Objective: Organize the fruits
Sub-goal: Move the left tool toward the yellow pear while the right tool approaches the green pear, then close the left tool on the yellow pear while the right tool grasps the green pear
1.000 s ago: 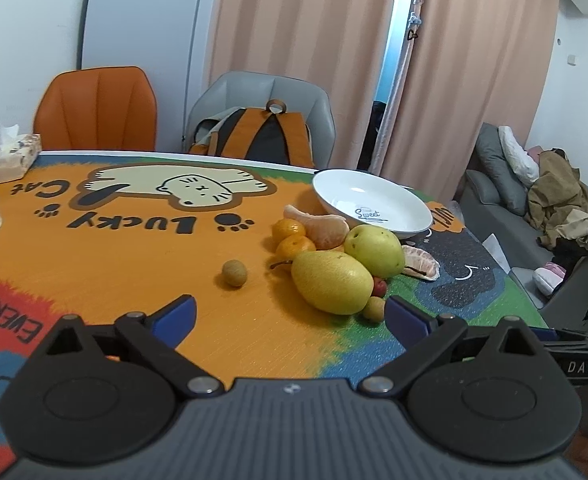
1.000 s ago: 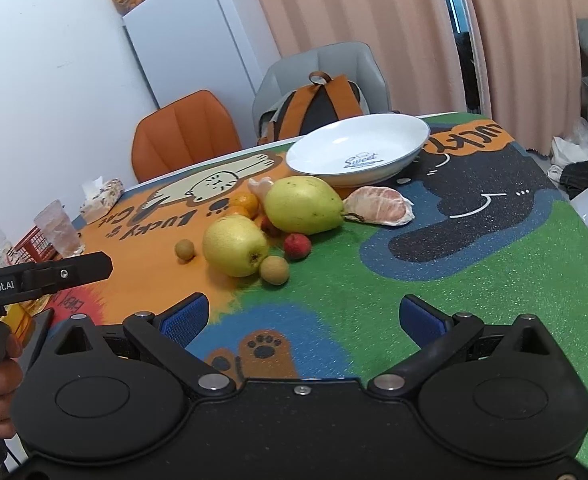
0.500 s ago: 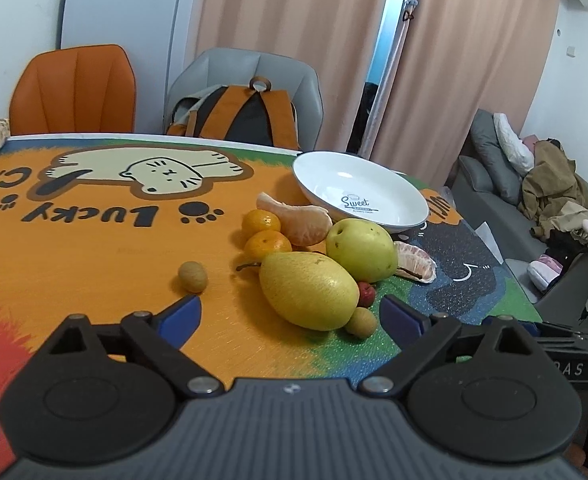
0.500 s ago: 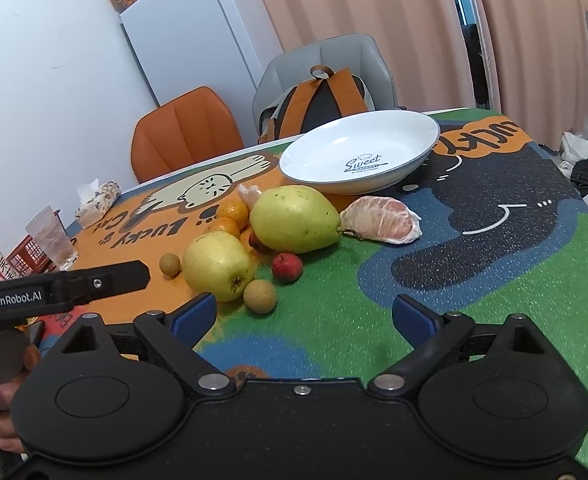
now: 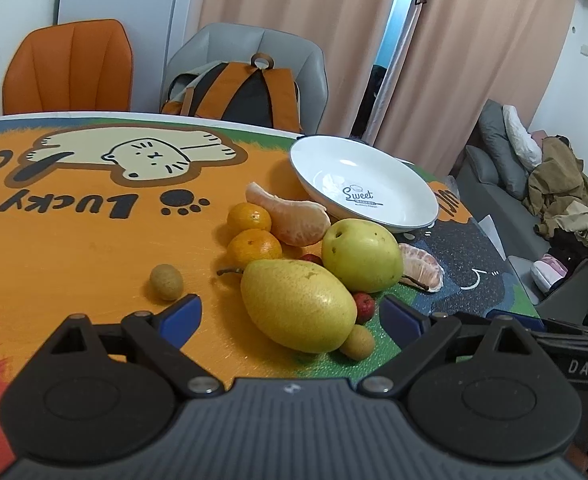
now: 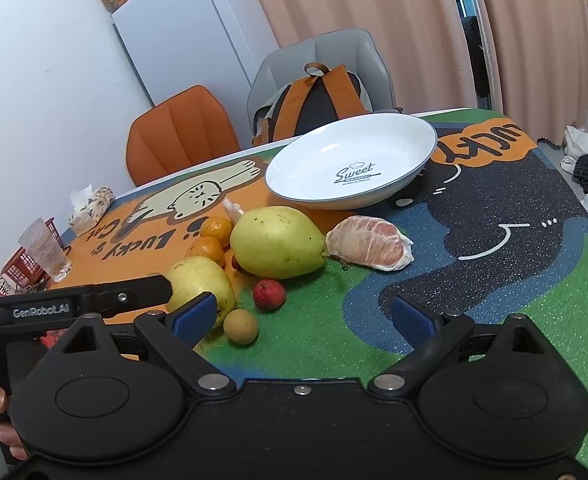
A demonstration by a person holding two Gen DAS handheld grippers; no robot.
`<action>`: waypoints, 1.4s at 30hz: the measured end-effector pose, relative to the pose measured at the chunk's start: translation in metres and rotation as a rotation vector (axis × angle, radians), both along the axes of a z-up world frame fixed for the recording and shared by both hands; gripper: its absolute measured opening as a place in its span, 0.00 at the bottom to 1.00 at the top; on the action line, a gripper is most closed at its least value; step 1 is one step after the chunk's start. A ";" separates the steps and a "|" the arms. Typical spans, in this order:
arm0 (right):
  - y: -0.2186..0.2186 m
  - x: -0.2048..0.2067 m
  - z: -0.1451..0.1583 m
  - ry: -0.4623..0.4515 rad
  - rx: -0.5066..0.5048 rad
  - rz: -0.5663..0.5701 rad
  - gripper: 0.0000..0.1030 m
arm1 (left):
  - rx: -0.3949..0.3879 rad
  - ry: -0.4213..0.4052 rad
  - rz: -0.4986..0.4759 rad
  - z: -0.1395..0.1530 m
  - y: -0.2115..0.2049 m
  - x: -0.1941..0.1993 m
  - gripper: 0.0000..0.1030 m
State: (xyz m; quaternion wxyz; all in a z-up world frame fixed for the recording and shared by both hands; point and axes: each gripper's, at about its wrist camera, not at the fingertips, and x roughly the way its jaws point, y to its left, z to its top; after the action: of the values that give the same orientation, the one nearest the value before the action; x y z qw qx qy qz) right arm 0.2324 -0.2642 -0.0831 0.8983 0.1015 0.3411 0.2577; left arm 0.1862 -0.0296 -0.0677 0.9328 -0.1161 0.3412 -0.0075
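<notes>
A pile of fruit lies on the printed table mat in front of an empty white plate (image 5: 378, 196), also in the right wrist view (image 6: 374, 152). My left gripper (image 5: 291, 312) is open around the near end of a yellow pear (image 5: 298, 306), not touching it. Behind it lie a green pear (image 5: 360, 254), two small oranges (image 5: 253, 246), peeled citrus segments (image 5: 294, 216), a red berry (image 5: 364, 306) and two longans (image 5: 166, 282). My right gripper (image 6: 304, 318) is open and empty over the green mat, near a longan (image 6: 240, 327) and red berry (image 6: 269, 295).
An orange chair (image 5: 69, 68) and a grey chair with a backpack (image 5: 245, 92) stand behind the table. A glass (image 6: 47, 250), red basket (image 6: 23, 272) and tissue pack (image 6: 91, 208) sit at the table's left. A sofa with clothes (image 5: 550, 184) is to the right.
Both grippers have moved forward toward the fruit pile. The yellow pear now lies between my left fingers. Both stay open.
</notes>
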 end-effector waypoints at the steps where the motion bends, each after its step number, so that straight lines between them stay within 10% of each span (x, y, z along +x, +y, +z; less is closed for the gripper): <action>1: -0.001 0.001 0.000 0.001 0.001 0.001 0.93 | 0.002 0.005 0.001 -0.001 -0.001 0.003 0.93; 18: 0.006 0.038 -0.002 0.034 -0.033 0.022 0.93 | -0.068 0.126 0.039 -0.033 -0.003 0.042 0.82; 42: 0.056 0.062 -0.009 0.075 -0.075 0.045 1.00 | -0.131 0.098 0.069 -0.018 0.037 0.023 0.73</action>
State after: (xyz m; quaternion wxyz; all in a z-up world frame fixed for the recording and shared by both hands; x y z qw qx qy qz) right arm 0.2947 -0.2086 -0.0924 0.8820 0.0697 0.3861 0.2611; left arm 0.2096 0.0071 -0.0860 0.9051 -0.1888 0.3808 0.0082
